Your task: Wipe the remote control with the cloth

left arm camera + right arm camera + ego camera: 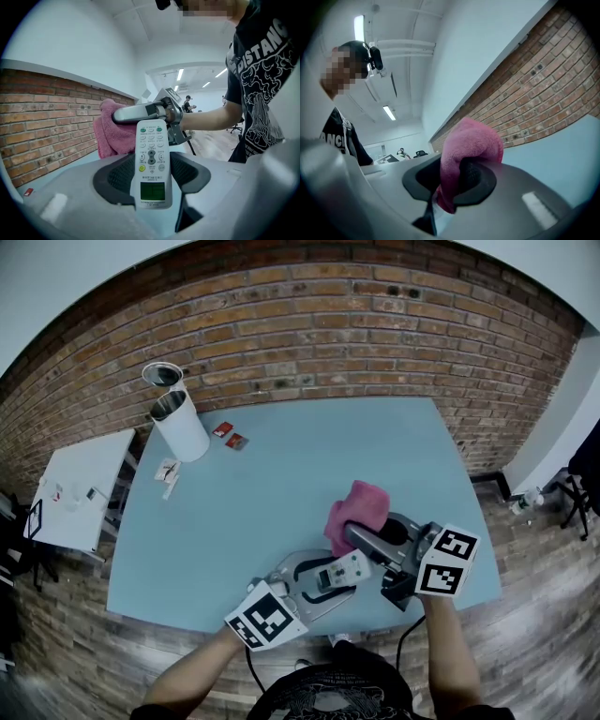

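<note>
Wiping step about to start or just under way, by the look of it. Clamped in the left gripper: the white remote control, jaws closed onto its two long sides near the display end, button face up and pointing away. Held clear of the light blue tabletop, above its near edge and toward the near right corner. Pinched in the right gripper: the pink cloth, jaws shut on a fold, a thick wad bulging out past the tips. Hovering just beyond the remote's far end, over the tabletop; impossible to tell from any view whether touching it yet.

To do it well: keep the left grip firm and level to resist twisting under pressure. Bring the soft wad, not the hard jaw tips, down onto the button face. Stroke lengthwise from the far end toward the display, stopping short of the left jaws. Press lightly: clamped by the sides only, so probably easy to lever out with a hard push. Roll the left wrist to offer the edges and the back in turn. Shift the hold toward the other end afterwards to reach the stretch hidden under the pads.

Well apart, near the far left corner: white containers and small red packets, no obstacle to any of this.
</note>
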Tool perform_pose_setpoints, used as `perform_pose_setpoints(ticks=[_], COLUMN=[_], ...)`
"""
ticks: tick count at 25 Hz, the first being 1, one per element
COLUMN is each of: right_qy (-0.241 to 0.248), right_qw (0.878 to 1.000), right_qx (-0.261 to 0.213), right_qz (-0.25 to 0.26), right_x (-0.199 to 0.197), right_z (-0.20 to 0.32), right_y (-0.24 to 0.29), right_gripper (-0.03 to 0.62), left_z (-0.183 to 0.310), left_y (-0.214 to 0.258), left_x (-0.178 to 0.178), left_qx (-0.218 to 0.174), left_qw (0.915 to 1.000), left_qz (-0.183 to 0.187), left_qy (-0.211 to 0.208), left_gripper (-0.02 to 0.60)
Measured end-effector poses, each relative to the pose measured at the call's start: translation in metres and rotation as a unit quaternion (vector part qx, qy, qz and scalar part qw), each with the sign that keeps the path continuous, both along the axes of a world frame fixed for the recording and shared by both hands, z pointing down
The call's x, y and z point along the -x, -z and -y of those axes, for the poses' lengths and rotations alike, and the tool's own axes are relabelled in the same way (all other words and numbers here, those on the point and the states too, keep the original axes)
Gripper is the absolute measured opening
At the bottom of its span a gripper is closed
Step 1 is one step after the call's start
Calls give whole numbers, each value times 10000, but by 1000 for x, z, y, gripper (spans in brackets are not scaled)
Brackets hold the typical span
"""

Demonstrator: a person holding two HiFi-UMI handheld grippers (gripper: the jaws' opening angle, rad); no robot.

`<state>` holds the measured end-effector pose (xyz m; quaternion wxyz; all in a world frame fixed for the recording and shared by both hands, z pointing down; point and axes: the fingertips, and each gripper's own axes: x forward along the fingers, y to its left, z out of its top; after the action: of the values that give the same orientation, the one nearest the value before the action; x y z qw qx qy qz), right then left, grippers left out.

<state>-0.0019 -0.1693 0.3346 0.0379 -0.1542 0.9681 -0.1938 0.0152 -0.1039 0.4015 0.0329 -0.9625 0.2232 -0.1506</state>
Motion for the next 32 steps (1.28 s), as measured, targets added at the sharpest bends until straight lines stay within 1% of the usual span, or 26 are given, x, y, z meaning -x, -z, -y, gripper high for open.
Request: perform_pose_setpoints(ticks=[2,4,7,10,13,18,24,32], right_qy=[-94,-222,-203,-81,102,410,482,514], right_qw=[9999,9986,9915,9831,9775,9696,9616,9536], right_qx=[61,267,814,1281,1571,1880,2146,2461], right_qz=[116,393,997,1304,1402,1514,1639,1657], right_x=[-4,-11,-22,-24,-17,-4,4,13], right_z=[4,11,18,17,12,3,1,-1], right_y=[0,1,-2,-13,-22,-31,-42,-58], right_gripper=[61,61,61,61,61,61,61,61], left_z=[-1,-1,-3,-6,-8,-10,-11,-9], left_y=[2,7,20,37,48,56,59,62], left_x=[0,-1,-3,-6,-8,-12,-12,-11], left_qx=[-26,-60,-101,-198,-281,-346,-463,-545], left_qw=[10000,9999,9993,9981,9975,9971,9968,9966], left_qz=[-37,-121,-372,-580,-637,-671,-638,-613], left_qy=[11,9,-12,-38,-83,-124,-140,-96], left_gripper=[239,239,239,239,239,239,239,239])
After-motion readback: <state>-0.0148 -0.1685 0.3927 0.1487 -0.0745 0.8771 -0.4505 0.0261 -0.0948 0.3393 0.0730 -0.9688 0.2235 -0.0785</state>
